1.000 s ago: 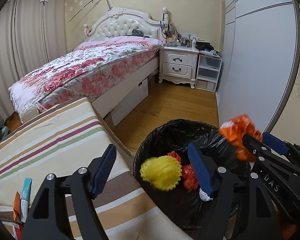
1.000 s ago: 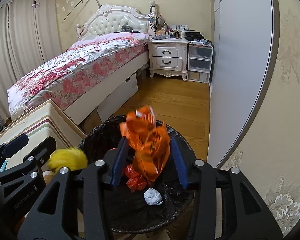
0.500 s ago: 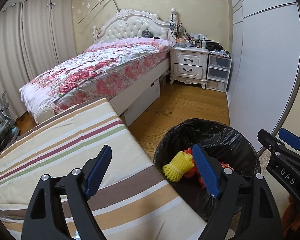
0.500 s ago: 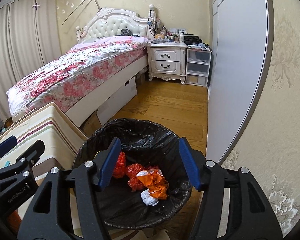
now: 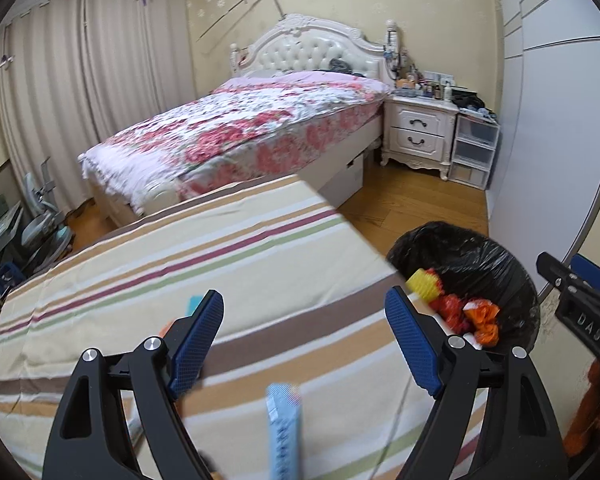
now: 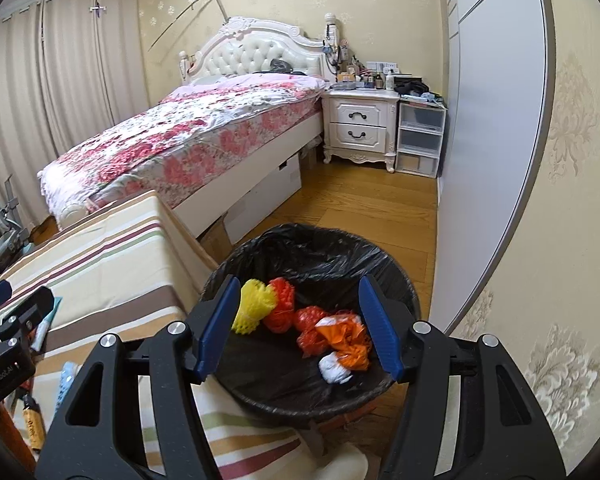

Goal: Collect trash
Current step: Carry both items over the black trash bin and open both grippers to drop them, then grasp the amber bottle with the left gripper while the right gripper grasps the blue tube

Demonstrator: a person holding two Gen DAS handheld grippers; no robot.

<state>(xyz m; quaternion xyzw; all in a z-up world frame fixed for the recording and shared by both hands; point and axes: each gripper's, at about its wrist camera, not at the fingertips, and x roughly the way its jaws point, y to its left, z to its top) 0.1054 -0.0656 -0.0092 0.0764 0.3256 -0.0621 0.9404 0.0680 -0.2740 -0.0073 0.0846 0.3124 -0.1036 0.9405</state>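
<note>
Striped beige cloth-covered table (image 5: 180, 264) fills left wrist view. Round bin with black plastic liner (image 6: 332, 256) sits at 3 o'clock off the table edge. Inside it: yellow foam fruit net (image 6: 254, 308), crumpled orange plastic wrapper (image 6: 346, 338), white paper wad (image 6: 334, 368) (all loose). Left gripper (image 5: 304, 340) over table, jaws apart, empty. Right gripper (image 6: 296, 324) above bin, jaws apart, empty.
</note>
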